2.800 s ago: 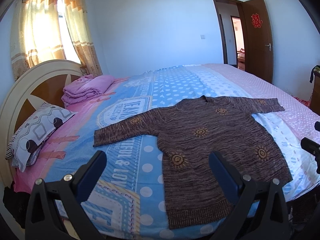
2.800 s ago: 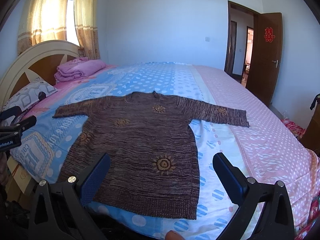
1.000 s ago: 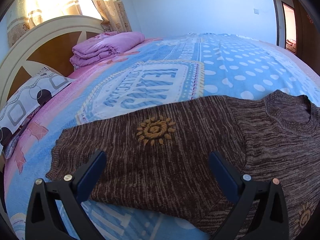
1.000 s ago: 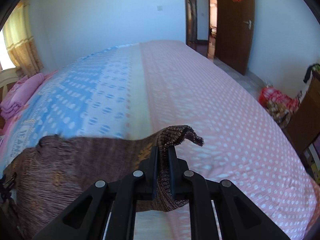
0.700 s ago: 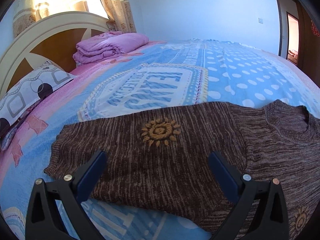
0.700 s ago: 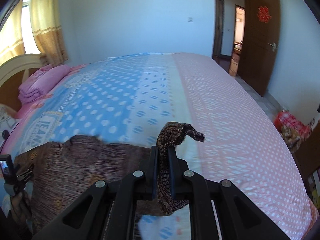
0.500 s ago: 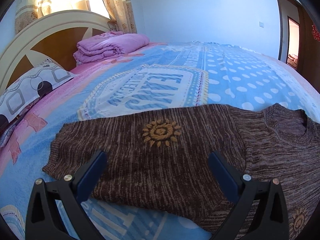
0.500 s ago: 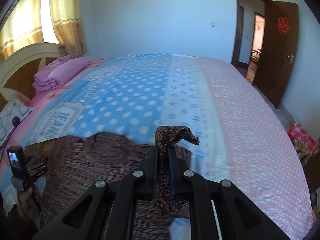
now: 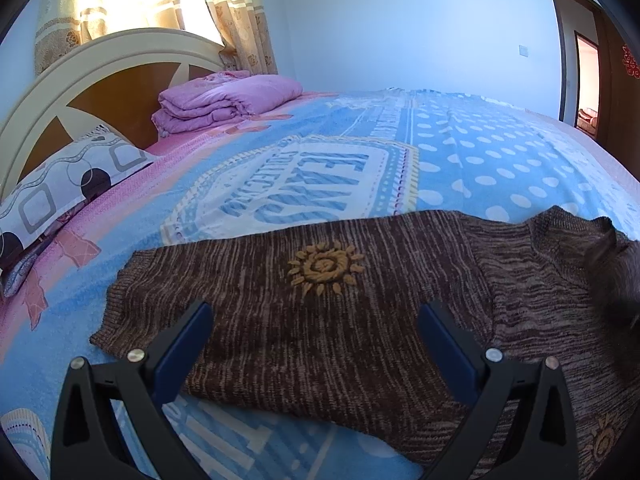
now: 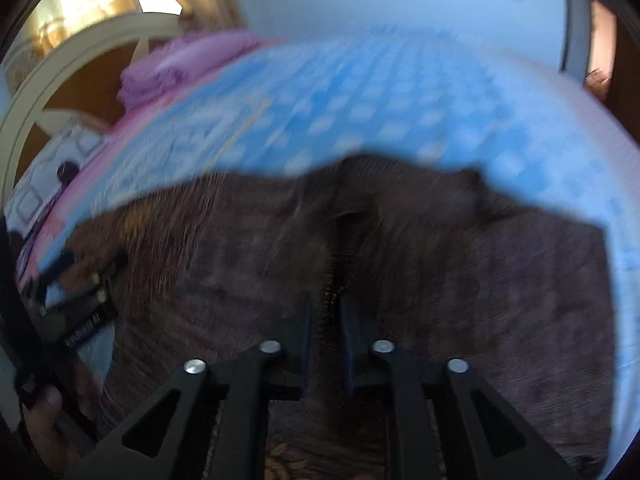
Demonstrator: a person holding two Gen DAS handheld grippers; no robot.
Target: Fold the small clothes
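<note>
We fold a brown sweater (image 9: 360,312) that lies spread on the bed (image 9: 480,160), on the blue dotted blanket. Our left tongs (image 9: 316,344) are wide open and hold nothing; they hover low over the left sleeve (image 9: 248,296), which lies flat and stretched toward the pillow (image 9: 60,192), with a yellow sun pattern (image 9: 324,266) in its middle. We judge that this side waits for its turn, so the tongs are placed ready above the cloth. Our right tongs (image 10: 326,312) are almost closed, with only a narrow gap, and a strip of brown knit passes between the jaws; it seems to be the right sleeve (image 10: 344,240), but the right view is much blurred, so we are not sure which part of the sweater it is. The held cloth hangs over the body of the sweater, near the collar (image 9: 568,232), and we think the sleeve is being carried inward to lay it across the chest. At the left edge of the right view we see the other tool and the hand (image 10: 48,404) that holds it. A folded pink quilt (image 9: 224,100) rests by the headboard (image 9: 100,76), well apart from the work.
</note>
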